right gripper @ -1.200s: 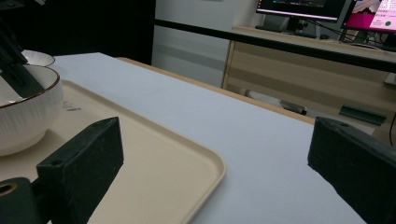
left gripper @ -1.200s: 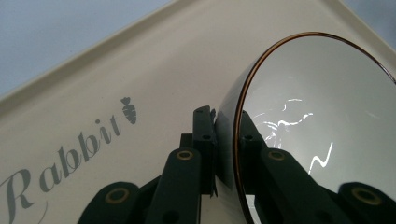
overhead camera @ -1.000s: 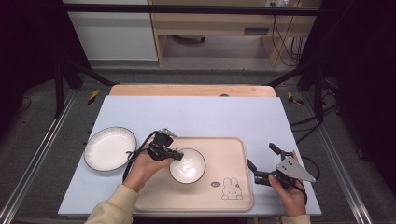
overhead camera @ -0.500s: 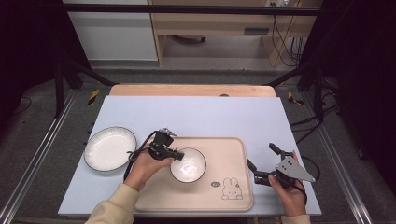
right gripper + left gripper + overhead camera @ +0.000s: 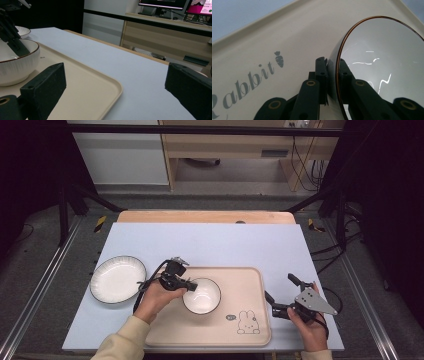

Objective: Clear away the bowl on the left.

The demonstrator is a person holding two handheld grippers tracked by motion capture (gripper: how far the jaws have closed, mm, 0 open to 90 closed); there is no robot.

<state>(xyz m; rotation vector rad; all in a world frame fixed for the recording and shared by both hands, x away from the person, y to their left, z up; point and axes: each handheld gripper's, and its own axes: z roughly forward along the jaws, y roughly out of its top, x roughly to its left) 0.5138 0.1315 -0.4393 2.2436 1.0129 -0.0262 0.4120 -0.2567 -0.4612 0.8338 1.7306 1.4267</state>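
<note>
Pinching the bowl (image 5: 201,295) rim w/ the left gripper (image 5: 187,285), 1 finger inside (image 5: 348,75), 1 outside; bowl sits on the tray (image 5: 247,285) on the worktop (image 5: 220,240). Risk: thin glossy rim could slip or tip the bowl if lifted off-centre. Right gripper (image 5: 282,295) fingers spread, holding nothing, beside the tray. Left gripper view shows the pinch close up; high view adds the plate (image 5: 118,279), left of the tray.

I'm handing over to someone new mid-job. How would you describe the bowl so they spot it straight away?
Find the beige tray with the rabbit drawing at the near edge of the pale blue table. The bowl sits on the tray's left half, its rim pinched by the left gripper. Unlike the flat white plate lying off the tray, it is deep, ribbed and brown-rimmed.
</note>
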